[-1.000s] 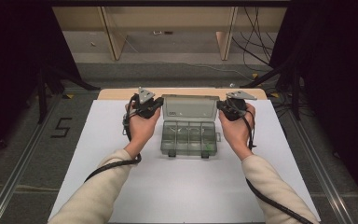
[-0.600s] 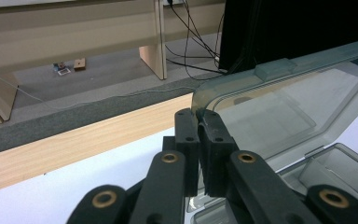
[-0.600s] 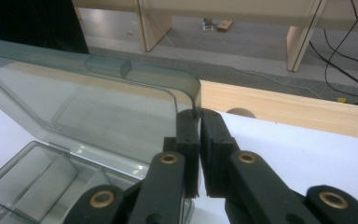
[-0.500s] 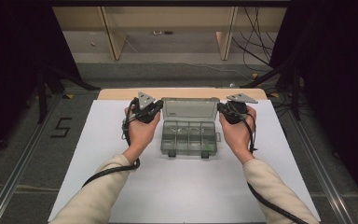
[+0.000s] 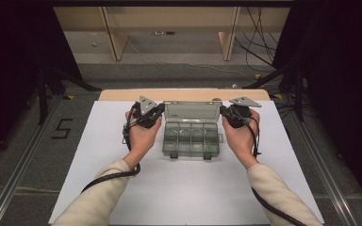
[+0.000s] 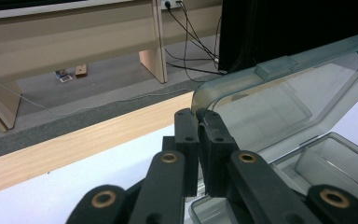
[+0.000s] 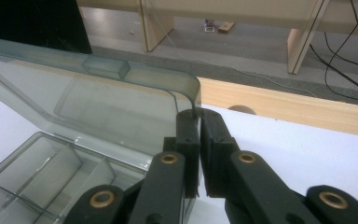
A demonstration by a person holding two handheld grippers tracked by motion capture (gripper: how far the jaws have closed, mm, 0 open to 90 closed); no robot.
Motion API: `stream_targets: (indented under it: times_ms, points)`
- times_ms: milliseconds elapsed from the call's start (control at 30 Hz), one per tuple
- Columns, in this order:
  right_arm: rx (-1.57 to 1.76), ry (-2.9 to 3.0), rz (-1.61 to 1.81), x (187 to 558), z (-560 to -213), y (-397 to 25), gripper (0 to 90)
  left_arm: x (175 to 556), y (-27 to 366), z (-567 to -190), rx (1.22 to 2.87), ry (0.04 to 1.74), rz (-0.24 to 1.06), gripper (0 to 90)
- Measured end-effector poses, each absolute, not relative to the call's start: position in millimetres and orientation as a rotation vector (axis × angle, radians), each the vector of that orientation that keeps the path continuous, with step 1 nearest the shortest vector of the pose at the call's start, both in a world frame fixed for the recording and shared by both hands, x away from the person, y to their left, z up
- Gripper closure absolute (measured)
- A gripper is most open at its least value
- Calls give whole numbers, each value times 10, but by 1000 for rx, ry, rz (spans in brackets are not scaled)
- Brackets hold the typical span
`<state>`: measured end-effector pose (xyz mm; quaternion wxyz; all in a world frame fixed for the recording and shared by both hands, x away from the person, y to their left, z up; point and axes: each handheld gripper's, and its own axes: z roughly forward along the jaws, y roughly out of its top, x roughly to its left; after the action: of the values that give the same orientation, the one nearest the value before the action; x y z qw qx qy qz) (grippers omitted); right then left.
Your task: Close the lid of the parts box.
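A clear grey plastic compartment box [image 5: 191, 140] lies mid-table on the white board, with its lid [image 5: 192, 111] raised at the far side. My left gripper [image 5: 160, 109] is shut on the lid's left corner, and the left gripper view has the jaws [image 6: 198, 122] pinching the lid's [image 6: 279, 100] rounded edge. My right gripper [image 5: 222, 111] is shut on the lid's right corner. Its jaws [image 7: 198, 120] clamp the lid [image 7: 98, 100] above the compartments [image 7: 37, 172] in the right gripper view. Both latches hang at the box's near edge.
The white board [image 5: 122, 160] covers a wooden table whose bare far strip [image 5: 184, 94] shows behind the box. Beyond it are a floor, wooden furniture legs [image 5: 115, 37] and cables [image 5: 259, 33]. Black stands flank the table. A floor marking "5" [image 5: 62, 127] lies at the left.
Both grippers stay pinched on the lid's corners. The hands and the lid's top edge have shifted slightly toward the person, so the lid stands a little more upright.
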<state>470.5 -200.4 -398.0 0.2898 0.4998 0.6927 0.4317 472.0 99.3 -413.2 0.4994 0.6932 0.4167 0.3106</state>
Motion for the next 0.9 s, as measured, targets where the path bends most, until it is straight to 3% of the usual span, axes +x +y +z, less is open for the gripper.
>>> stream_targets:
  times_ms: [900]
  points:
    - [1296,1861,1147,4553,-4035,-2020,873,4584,1004,-4185,1699,968,781,862]
